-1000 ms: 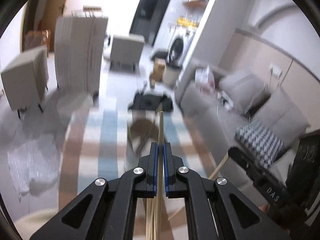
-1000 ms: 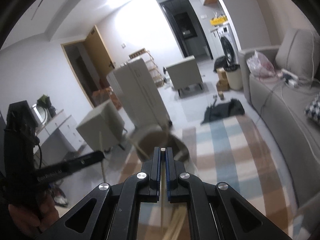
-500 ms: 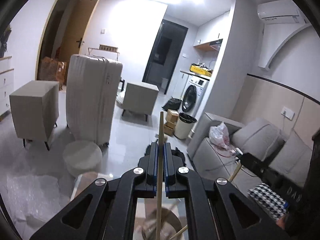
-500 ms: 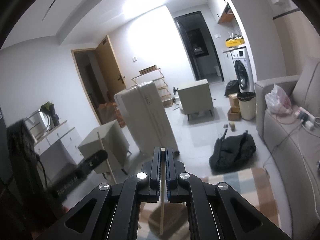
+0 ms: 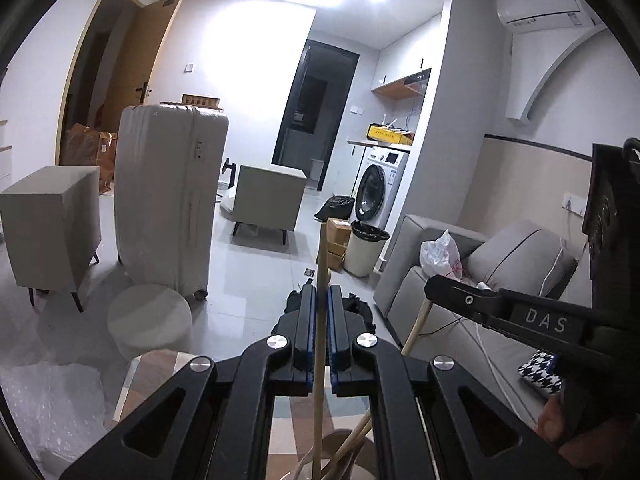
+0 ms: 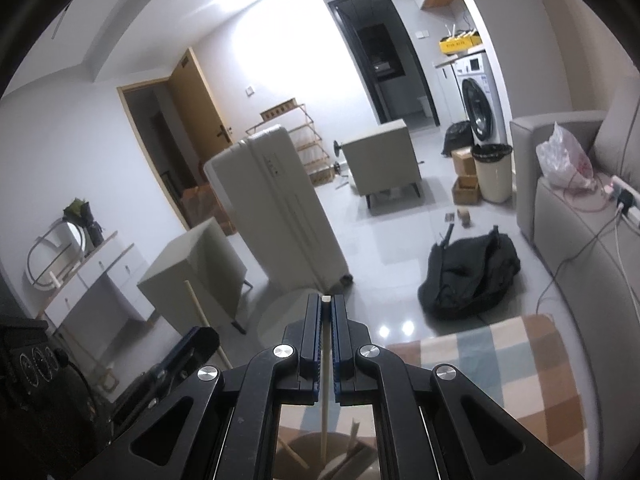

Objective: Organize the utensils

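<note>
Swung up and away from the checked rug since a second ago, now facing suitcase [image 5: 168,200] and washing machine [image 5: 378,186]. Left gripper [image 5: 320,294] pressed together on a wooden chopstick [image 5: 319,344], upright between blue pads. Right gripper [image 6: 326,304] likewise pinching a pale chopstick [image 6: 325,392]. Below both, a round holder [image 6: 308,450] with more sticks leaning inside.

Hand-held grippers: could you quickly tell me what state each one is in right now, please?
Left hand-held gripper: shut on a wooden chopstick.
Right hand-held gripper: shut on a pale chopstick.
</note>
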`<state>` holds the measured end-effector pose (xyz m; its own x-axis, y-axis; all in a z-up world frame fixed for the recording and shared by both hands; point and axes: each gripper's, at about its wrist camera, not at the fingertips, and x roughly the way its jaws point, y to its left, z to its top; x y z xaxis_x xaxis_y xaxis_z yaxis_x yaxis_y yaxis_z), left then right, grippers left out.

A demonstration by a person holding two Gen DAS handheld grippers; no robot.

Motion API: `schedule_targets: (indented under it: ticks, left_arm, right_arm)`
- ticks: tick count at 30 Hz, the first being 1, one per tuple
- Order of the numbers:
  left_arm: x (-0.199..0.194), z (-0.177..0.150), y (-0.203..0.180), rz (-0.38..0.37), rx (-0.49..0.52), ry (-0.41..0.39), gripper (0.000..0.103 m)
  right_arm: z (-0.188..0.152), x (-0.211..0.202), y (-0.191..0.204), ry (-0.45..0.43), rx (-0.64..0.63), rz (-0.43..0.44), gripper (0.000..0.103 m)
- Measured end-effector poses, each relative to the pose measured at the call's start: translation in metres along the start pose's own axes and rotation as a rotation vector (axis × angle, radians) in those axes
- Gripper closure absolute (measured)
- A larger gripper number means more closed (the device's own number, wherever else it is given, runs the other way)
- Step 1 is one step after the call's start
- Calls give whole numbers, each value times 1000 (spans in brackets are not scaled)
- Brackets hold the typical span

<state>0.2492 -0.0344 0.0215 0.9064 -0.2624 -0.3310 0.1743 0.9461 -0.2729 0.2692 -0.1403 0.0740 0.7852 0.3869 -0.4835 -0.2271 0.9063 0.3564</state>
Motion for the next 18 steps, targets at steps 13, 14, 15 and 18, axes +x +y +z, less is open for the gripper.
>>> schedule_targets:
  ticks: [13, 14, 15, 18]
  left_arm:
    - [-26, -18, -17, -28, 145, 66, 102]
    - [-28, -19, -16, -29, 138, 79, 102]
    - [-28, -18, -15, -28, 132, 88, 102]
    - [-29, -15, -12, -40, 112, 126, 102]
  right_arm:
    - [-25, 8, -4, 76, -5, -19, 99]
    - [-26, 9, -5, 83, -1, -22, 99]
    - [-28, 10, -6, 97, 4, -22, 99]
    - [-32, 10, -12, 123, 35, -23, 96]
